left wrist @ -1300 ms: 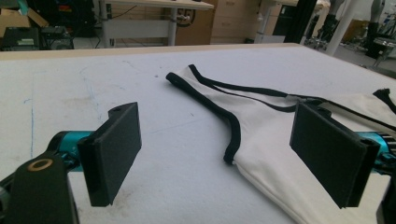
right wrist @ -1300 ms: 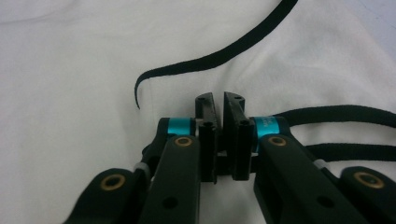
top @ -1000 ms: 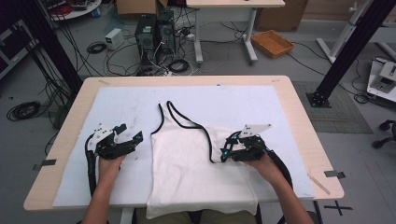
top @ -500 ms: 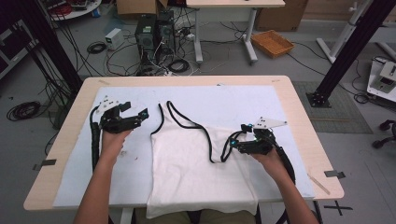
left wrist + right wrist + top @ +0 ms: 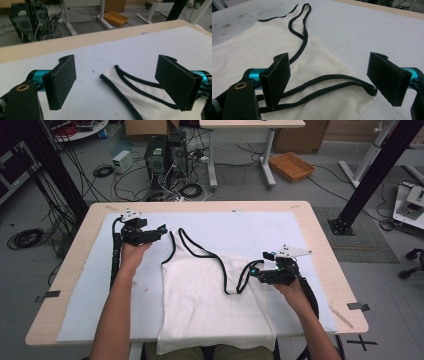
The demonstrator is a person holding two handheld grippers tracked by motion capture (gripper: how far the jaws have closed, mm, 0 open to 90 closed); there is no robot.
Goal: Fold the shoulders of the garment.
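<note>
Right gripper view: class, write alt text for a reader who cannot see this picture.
A white sleeveless top with black trim lies flat on a pale blue table mat, one black-edged shoulder strap folded across the cloth. The right gripper hovers close over it, its two black jaws wide open with the strap's loop end between them, unpinched.

Beyond the wooden table [image 5: 320, 227] lie a computer tower [image 5: 156, 157], tangled cables [image 5: 185, 190] and an orange tray [image 5: 291, 166].
</note>
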